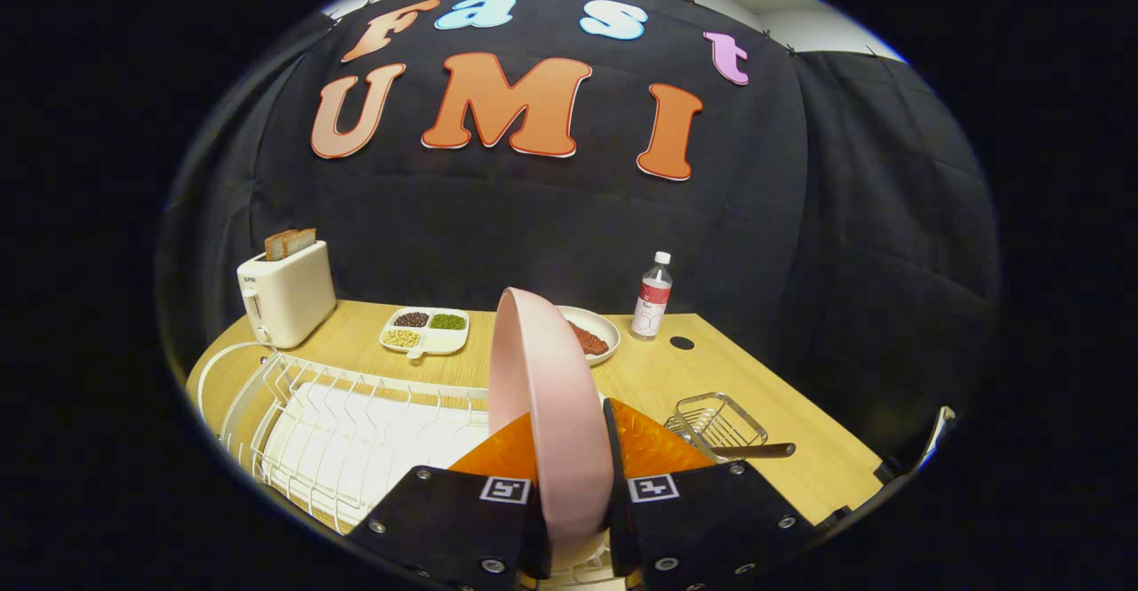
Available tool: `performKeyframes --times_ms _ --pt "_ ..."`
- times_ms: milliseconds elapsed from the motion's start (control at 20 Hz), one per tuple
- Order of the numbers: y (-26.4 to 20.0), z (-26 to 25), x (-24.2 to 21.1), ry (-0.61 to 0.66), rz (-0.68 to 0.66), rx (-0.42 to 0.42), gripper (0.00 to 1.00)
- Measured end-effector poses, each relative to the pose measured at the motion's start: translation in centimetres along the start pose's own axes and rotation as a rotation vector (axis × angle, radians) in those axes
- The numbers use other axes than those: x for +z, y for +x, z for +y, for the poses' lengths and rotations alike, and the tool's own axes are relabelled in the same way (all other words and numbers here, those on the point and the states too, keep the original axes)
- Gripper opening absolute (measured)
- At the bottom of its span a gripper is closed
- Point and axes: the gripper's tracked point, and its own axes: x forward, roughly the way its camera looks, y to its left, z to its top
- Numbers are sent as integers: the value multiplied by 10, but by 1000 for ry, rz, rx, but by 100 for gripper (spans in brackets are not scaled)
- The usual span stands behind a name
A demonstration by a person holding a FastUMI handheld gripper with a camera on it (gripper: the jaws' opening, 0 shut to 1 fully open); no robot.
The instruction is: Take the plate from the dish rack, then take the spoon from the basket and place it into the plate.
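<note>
A pink plate [551, 395] stands on edge between my two orange fingers [653, 449], and both press on its faces, so my gripper [571, 471] is shut on it. The plate is held up above the white wire dish rack [338, 431], which lies just ahead and to the left of the fingers. To the right of the fingers sits a small wire basket [718, 422] with the spoon [756, 451] in it, its dark handle sticking out to the right over the rim.
On the wooden table [800, 458] beyond the rack stand a cream toaster [286, 293] with bread, a white divided dish [425, 330] of beans, a white plate with red food [594, 335] and a bottle [653, 298]. A cable hole [681, 342] lies near the bottle.
</note>
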Motion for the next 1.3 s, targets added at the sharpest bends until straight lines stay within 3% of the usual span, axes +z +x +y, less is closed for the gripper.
performKeyframes --times_ms 500,750,950,1300 --pt "0 -5 13 -29 -9 -39 25" --pt "-19 -8 36 9 -51 -13 25" --pt "-56 -7 33 67 -58 73 25" --pt "-135 0 -21 199 -10 253 25"
